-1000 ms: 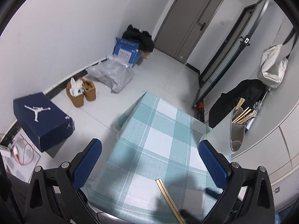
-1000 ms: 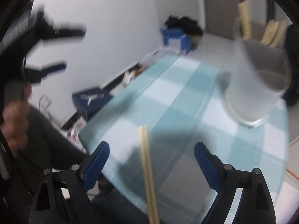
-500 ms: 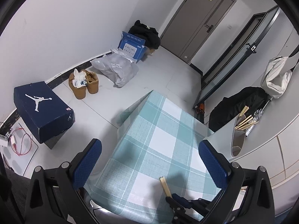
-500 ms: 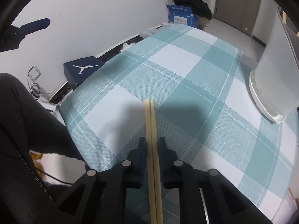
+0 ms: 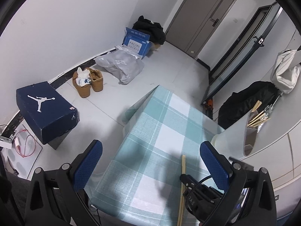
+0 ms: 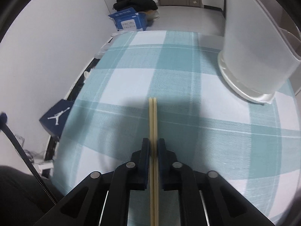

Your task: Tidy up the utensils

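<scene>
Pinching paired chopsticks in right gripper, long axis straight ahead over checked tablecloth | white holder ahead-right, apart | left gripper spread, empty, farther.

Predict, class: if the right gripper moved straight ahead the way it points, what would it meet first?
Probably the teal-and-white checked tablecloth, met first by the tips of the pair of pale wooden chopsticks clamped in the right gripper. The frosted white plastic utensil holder stands off to the right. Depth is uncertain.
</scene>
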### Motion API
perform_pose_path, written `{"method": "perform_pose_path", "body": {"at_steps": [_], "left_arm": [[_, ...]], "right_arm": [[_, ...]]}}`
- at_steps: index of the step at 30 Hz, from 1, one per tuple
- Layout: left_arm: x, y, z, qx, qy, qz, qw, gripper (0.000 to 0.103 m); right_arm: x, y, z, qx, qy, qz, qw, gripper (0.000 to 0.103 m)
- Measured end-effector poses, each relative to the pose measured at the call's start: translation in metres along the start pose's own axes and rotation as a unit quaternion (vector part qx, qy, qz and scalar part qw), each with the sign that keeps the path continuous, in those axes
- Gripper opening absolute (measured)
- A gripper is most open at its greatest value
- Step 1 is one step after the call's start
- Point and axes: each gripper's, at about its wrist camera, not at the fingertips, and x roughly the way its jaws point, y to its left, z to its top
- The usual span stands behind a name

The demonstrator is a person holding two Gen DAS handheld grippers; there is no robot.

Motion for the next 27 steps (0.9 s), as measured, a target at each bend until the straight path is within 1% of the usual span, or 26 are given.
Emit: {"method": "perform_pose_path", "body": {"at_steps": [2, 4, 7, 11, 14, 16, 18, 22, 25, 27], "left_arm": [[-0.001, 0.003, -0.001, -0.003, 0.002, 0.002, 1.0, 0.102], [-0.003, 0.004, -0.002, -0.006, 0.002, 0.0, 1.0, 0.102], [-0.005, 0.005, -0.002, -0.008, 0.001, -0.001, 1.0, 0.102], [-0.004, 0.003, -0.002, -0.007, 0.004, -0.001, 1.0, 0.102], [-0.003, -0.001, -0.002, -0.005, 0.004, -0.005, 1.0, 0.102], [-0.004, -0.002, -0.002, -0.003, 0.002, -0.004, 1.0, 0.102], [-0.005, -0.002, -0.001, -0.002, 0.0, -0.007, 1.0, 0.102], [-0.002, 0.001, 0.0, -0.01, 0.008, -0.015, 0.9998, 0.102], [0.002, 0.005, 0.001, -0.028, 0.016, -0.029, 0.9991, 0.101], [0.003, 0.007, 0.002, -0.033, 0.017, -0.032, 0.9988, 0.101]], "right_arm": [[-0.001, 0.001, 0.001, 0.013, 0.006, 0.026, 1.0, 0.012], [-0.008, -0.003, 0.0, 0.015, 0.001, 0.032, 0.999, 0.022], [-0.021, -0.013, -0.003, 0.007, -0.011, 0.03, 0.999, 0.032], [-0.032, -0.025, -0.008, -0.013, -0.006, 0.025, 1.0, 0.033], [-0.036, -0.026, -0.011, -0.045, 0.003, 0.021, 0.999, 0.033], [-0.035, -0.023, -0.011, -0.073, 0.013, 0.02, 0.997, 0.036], [-0.03, -0.019, -0.009, -0.097, 0.027, 0.021, 0.995, 0.037], [-0.018, -0.009, 0.001, -0.127, 0.03, 0.017, 0.991, 0.037], [-0.004, -0.006, 0.012, -0.133, 0.041, 0.008, 0.99, 0.037], [0.003, -0.007, 0.018, -0.127, 0.049, 0.012, 0.991, 0.038]]}}
